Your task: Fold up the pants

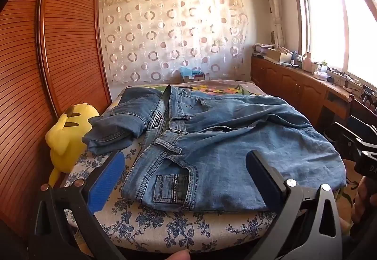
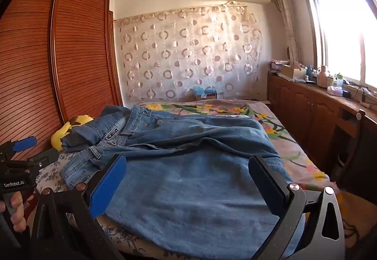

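I held my left hand-held gripper [image 1: 186, 172] released, its blue pads spread wide above the waistband end of the pants [image 1: 212, 142], with nothing between them. My right hand-held gripper [image 2: 188, 179] was likewise released, hovering over the broad leg part of the same pants, apart from the cloth as far as I could tell.

The pants, faded blue jeans, lay across the near end of the bed [image 1: 165, 224], on a sheet with a blue flower print. The waistband pointed toward the wooden wardrobe [image 1: 70, 35], a dark leather patch showed near the front pocket, and the legs ran toward the window [image 1: 353, 24] side. One darker leg end [image 1: 113, 130] was doubled back into a lump beside the waistband, just beside a yellow plush toy [image 1: 68, 135] that sat against the wardrobe.

In the right wrist view my other hand [image 2: 14, 210] gripped the handle of the left tool at the left edge. Whether the far hem hung over the edge of the bed I could not make out, the fisheye bending that corner too much
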`<state>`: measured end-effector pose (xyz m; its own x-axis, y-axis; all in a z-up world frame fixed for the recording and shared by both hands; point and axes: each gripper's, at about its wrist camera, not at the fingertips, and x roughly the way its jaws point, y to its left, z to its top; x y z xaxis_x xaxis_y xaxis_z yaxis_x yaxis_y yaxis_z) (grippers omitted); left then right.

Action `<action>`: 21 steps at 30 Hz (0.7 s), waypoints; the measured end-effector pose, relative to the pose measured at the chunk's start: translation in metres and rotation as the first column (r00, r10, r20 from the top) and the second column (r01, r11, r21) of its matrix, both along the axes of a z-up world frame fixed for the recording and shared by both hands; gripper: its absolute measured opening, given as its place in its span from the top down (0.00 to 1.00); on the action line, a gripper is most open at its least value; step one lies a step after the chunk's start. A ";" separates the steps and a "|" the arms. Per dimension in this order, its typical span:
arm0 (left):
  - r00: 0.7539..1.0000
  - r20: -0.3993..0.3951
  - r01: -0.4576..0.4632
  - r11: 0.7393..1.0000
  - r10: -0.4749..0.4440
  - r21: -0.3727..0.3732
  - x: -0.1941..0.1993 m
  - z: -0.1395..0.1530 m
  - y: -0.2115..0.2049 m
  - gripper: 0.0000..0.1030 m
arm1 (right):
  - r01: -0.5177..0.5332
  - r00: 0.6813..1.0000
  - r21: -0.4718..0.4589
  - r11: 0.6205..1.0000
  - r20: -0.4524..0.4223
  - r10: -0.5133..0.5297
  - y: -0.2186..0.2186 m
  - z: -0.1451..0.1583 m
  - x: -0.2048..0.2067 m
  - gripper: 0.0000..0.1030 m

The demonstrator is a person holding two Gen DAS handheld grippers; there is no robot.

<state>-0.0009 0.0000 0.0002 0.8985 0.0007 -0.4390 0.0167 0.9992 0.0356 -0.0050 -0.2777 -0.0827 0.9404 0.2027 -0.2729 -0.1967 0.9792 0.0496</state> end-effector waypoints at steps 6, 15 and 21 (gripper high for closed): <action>1.000 -0.008 0.000 1.000 -0.001 -0.004 -0.001 0.001 0.001 0.00 | 0.006 1.000 0.008 1.000 -0.001 -0.006 -0.002 0.000 0.000 0.00; 1.000 -0.018 -0.004 1.000 0.004 -0.003 0.001 0.000 0.000 0.00 | 0.001 1.000 -0.004 1.000 0.008 -0.001 0.001 0.001 0.000 0.00; 1.000 -0.018 -0.003 1.000 0.003 -0.003 0.001 0.000 0.000 0.00 | -0.001 1.000 -0.003 1.000 0.008 0.001 0.001 0.000 -0.002 0.00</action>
